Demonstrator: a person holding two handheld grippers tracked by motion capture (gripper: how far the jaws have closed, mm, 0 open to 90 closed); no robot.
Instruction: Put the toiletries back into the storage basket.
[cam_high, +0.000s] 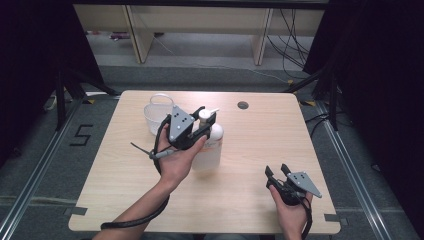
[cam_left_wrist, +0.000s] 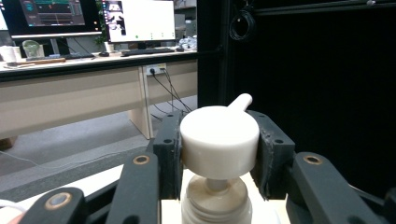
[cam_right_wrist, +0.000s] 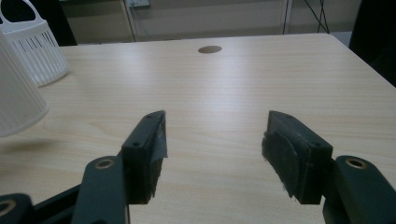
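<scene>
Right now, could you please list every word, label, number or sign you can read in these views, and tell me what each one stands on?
"5": black marking on the grey floor left of the table.
Pump bottle: it bears no label I can read.
White basket: no writing to be seen on it.
Monitors on the desk behind: there is content on the screens, but it is too small and blurred to read.

Taking the pump bottle (cam_high: 209, 145) as landmark: it stands on the table (cam_high: 250, 150) near its middle, with the basket (cam_high: 157, 116) just behind it to the left. The left gripper (cam_high: 207, 120) sits at the bottle's pump head (cam_left_wrist: 219, 140), jaws on either side of it. The right gripper (cam_high: 278, 171) lies well apart, in front of the bottle to the right, and the table's round hole (cam_high: 243, 105) is behind it to the right.
</scene>
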